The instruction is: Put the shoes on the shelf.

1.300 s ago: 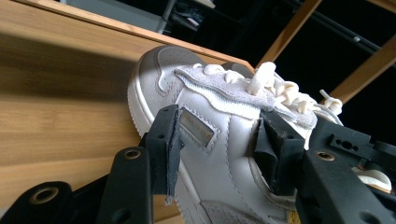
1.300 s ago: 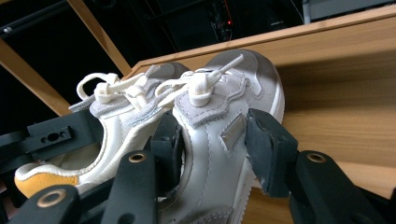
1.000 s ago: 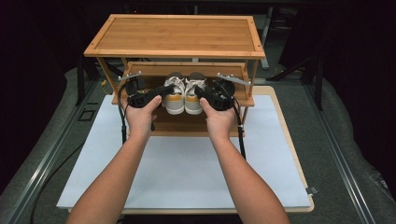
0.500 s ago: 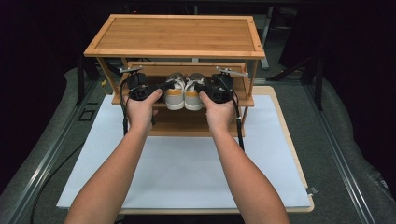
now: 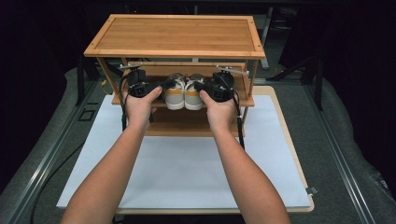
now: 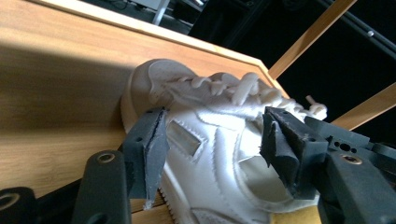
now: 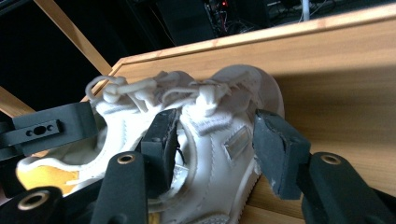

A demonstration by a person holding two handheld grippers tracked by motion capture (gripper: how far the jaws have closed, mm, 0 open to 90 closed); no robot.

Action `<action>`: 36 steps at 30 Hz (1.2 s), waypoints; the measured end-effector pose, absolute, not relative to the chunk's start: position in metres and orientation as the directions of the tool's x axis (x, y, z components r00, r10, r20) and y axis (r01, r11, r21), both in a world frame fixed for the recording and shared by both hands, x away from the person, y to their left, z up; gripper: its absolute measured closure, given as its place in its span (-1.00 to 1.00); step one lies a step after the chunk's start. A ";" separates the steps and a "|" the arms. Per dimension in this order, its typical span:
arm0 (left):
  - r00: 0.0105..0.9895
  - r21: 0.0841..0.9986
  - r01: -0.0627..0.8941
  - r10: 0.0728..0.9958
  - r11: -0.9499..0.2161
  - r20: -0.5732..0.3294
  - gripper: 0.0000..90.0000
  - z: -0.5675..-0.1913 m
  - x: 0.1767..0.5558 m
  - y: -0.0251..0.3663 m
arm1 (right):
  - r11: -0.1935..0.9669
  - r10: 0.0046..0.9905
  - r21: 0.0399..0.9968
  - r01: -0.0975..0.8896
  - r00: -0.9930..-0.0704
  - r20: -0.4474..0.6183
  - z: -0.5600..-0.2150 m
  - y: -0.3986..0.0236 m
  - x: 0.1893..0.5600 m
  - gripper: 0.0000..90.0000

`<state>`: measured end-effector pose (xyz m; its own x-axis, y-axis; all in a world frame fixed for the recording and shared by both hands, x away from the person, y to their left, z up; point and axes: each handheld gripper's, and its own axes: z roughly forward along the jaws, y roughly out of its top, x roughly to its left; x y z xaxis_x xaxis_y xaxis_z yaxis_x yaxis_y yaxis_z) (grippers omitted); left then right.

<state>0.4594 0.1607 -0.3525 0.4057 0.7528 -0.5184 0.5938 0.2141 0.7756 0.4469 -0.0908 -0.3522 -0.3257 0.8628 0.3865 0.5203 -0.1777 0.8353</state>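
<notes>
Sitting between shelf uprights (image 5: 250,79), sneakers (image 5: 185,95) near shelf's front edge.

shoes' (image 5: 185,93) toes hidden under rack's top shelf (image 5: 175,35), heels cropped

Boxed in overhead by the rack's top board (image 5: 175,36). Blocked at twelve o'clock by two white shoes (image 5: 185,91) side by side on the middle shelf (image 5: 243,101). Hemmed at nine and three by slanted side struts (image 5: 104,70). Open toward six, across bare white mat (image 5: 182,168).
</notes>
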 end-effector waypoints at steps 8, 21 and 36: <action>0.417 0.798 0.566 0.763 0.207 -0.494 -0.09 -0.344 0.449 0.168 | -0.164 0.871 0.859 0.485 -0.338 0.357 -0.339 -0.095 0.435 0.11; 0.409 0.815 0.526 0.768 0.244 -0.494 0.39 -0.344 0.433 0.193 | -0.180 0.878 0.876 0.447 -0.328 0.348 -0.339 -0.116 0.422 0.40; 0.414 0.792 0.572 0.758 0.214 -0.504 1.00 -0.375 0.444 0.190 | -0.130 0.860 0.854 0.503 -0.370 0.350 -0.368 -0.123 0.435 1.00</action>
<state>0.4440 0.1903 -0.3747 0.4142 0.7580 -0.5039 0.5718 0.2140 0.7920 0.4353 -0.1235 -0.3683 -0.3704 0.8605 0.3497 0.5035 -0.1304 0.8541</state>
